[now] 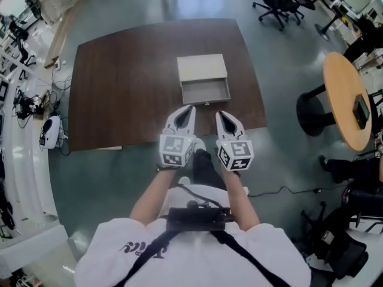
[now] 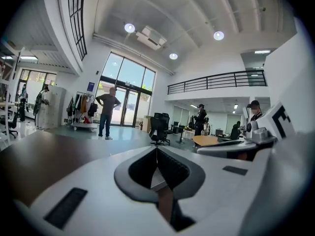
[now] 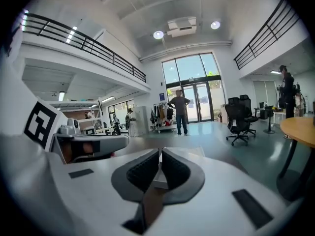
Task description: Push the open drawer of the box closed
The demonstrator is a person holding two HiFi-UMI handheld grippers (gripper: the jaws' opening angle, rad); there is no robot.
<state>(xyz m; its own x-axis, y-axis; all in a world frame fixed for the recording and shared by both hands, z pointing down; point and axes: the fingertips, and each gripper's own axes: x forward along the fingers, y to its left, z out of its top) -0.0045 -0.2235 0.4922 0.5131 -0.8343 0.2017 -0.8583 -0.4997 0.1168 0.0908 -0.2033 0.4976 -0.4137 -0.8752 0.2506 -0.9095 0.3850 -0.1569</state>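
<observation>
1. My left gripper (image 1: 190, 110): jaws closed tip to tip, nothing between them. The left gripper view shows the pads meeting on one line.
2. My right gripper (image 1: 220, 115): also closed and empty, side by side with the left and pointing the same way.
3. The drawer (image 1: 205, 92) lies straight ahead of both tips, pulled out towards me. Its front panel (image 1: 206, 102) runs crosswise to my fingers, just beyond them. I cannot tell whether there is contact.
4. Both tips fall within the panel's width. The left looks slightly nearer, the right sits closer to the panel's middle.
5. The box (image 1: 201, 69) sits behind the drawer on the table (image 1: 119, 88), so I judge the push should go straight away from me, along the drawer's slide.
</observation>
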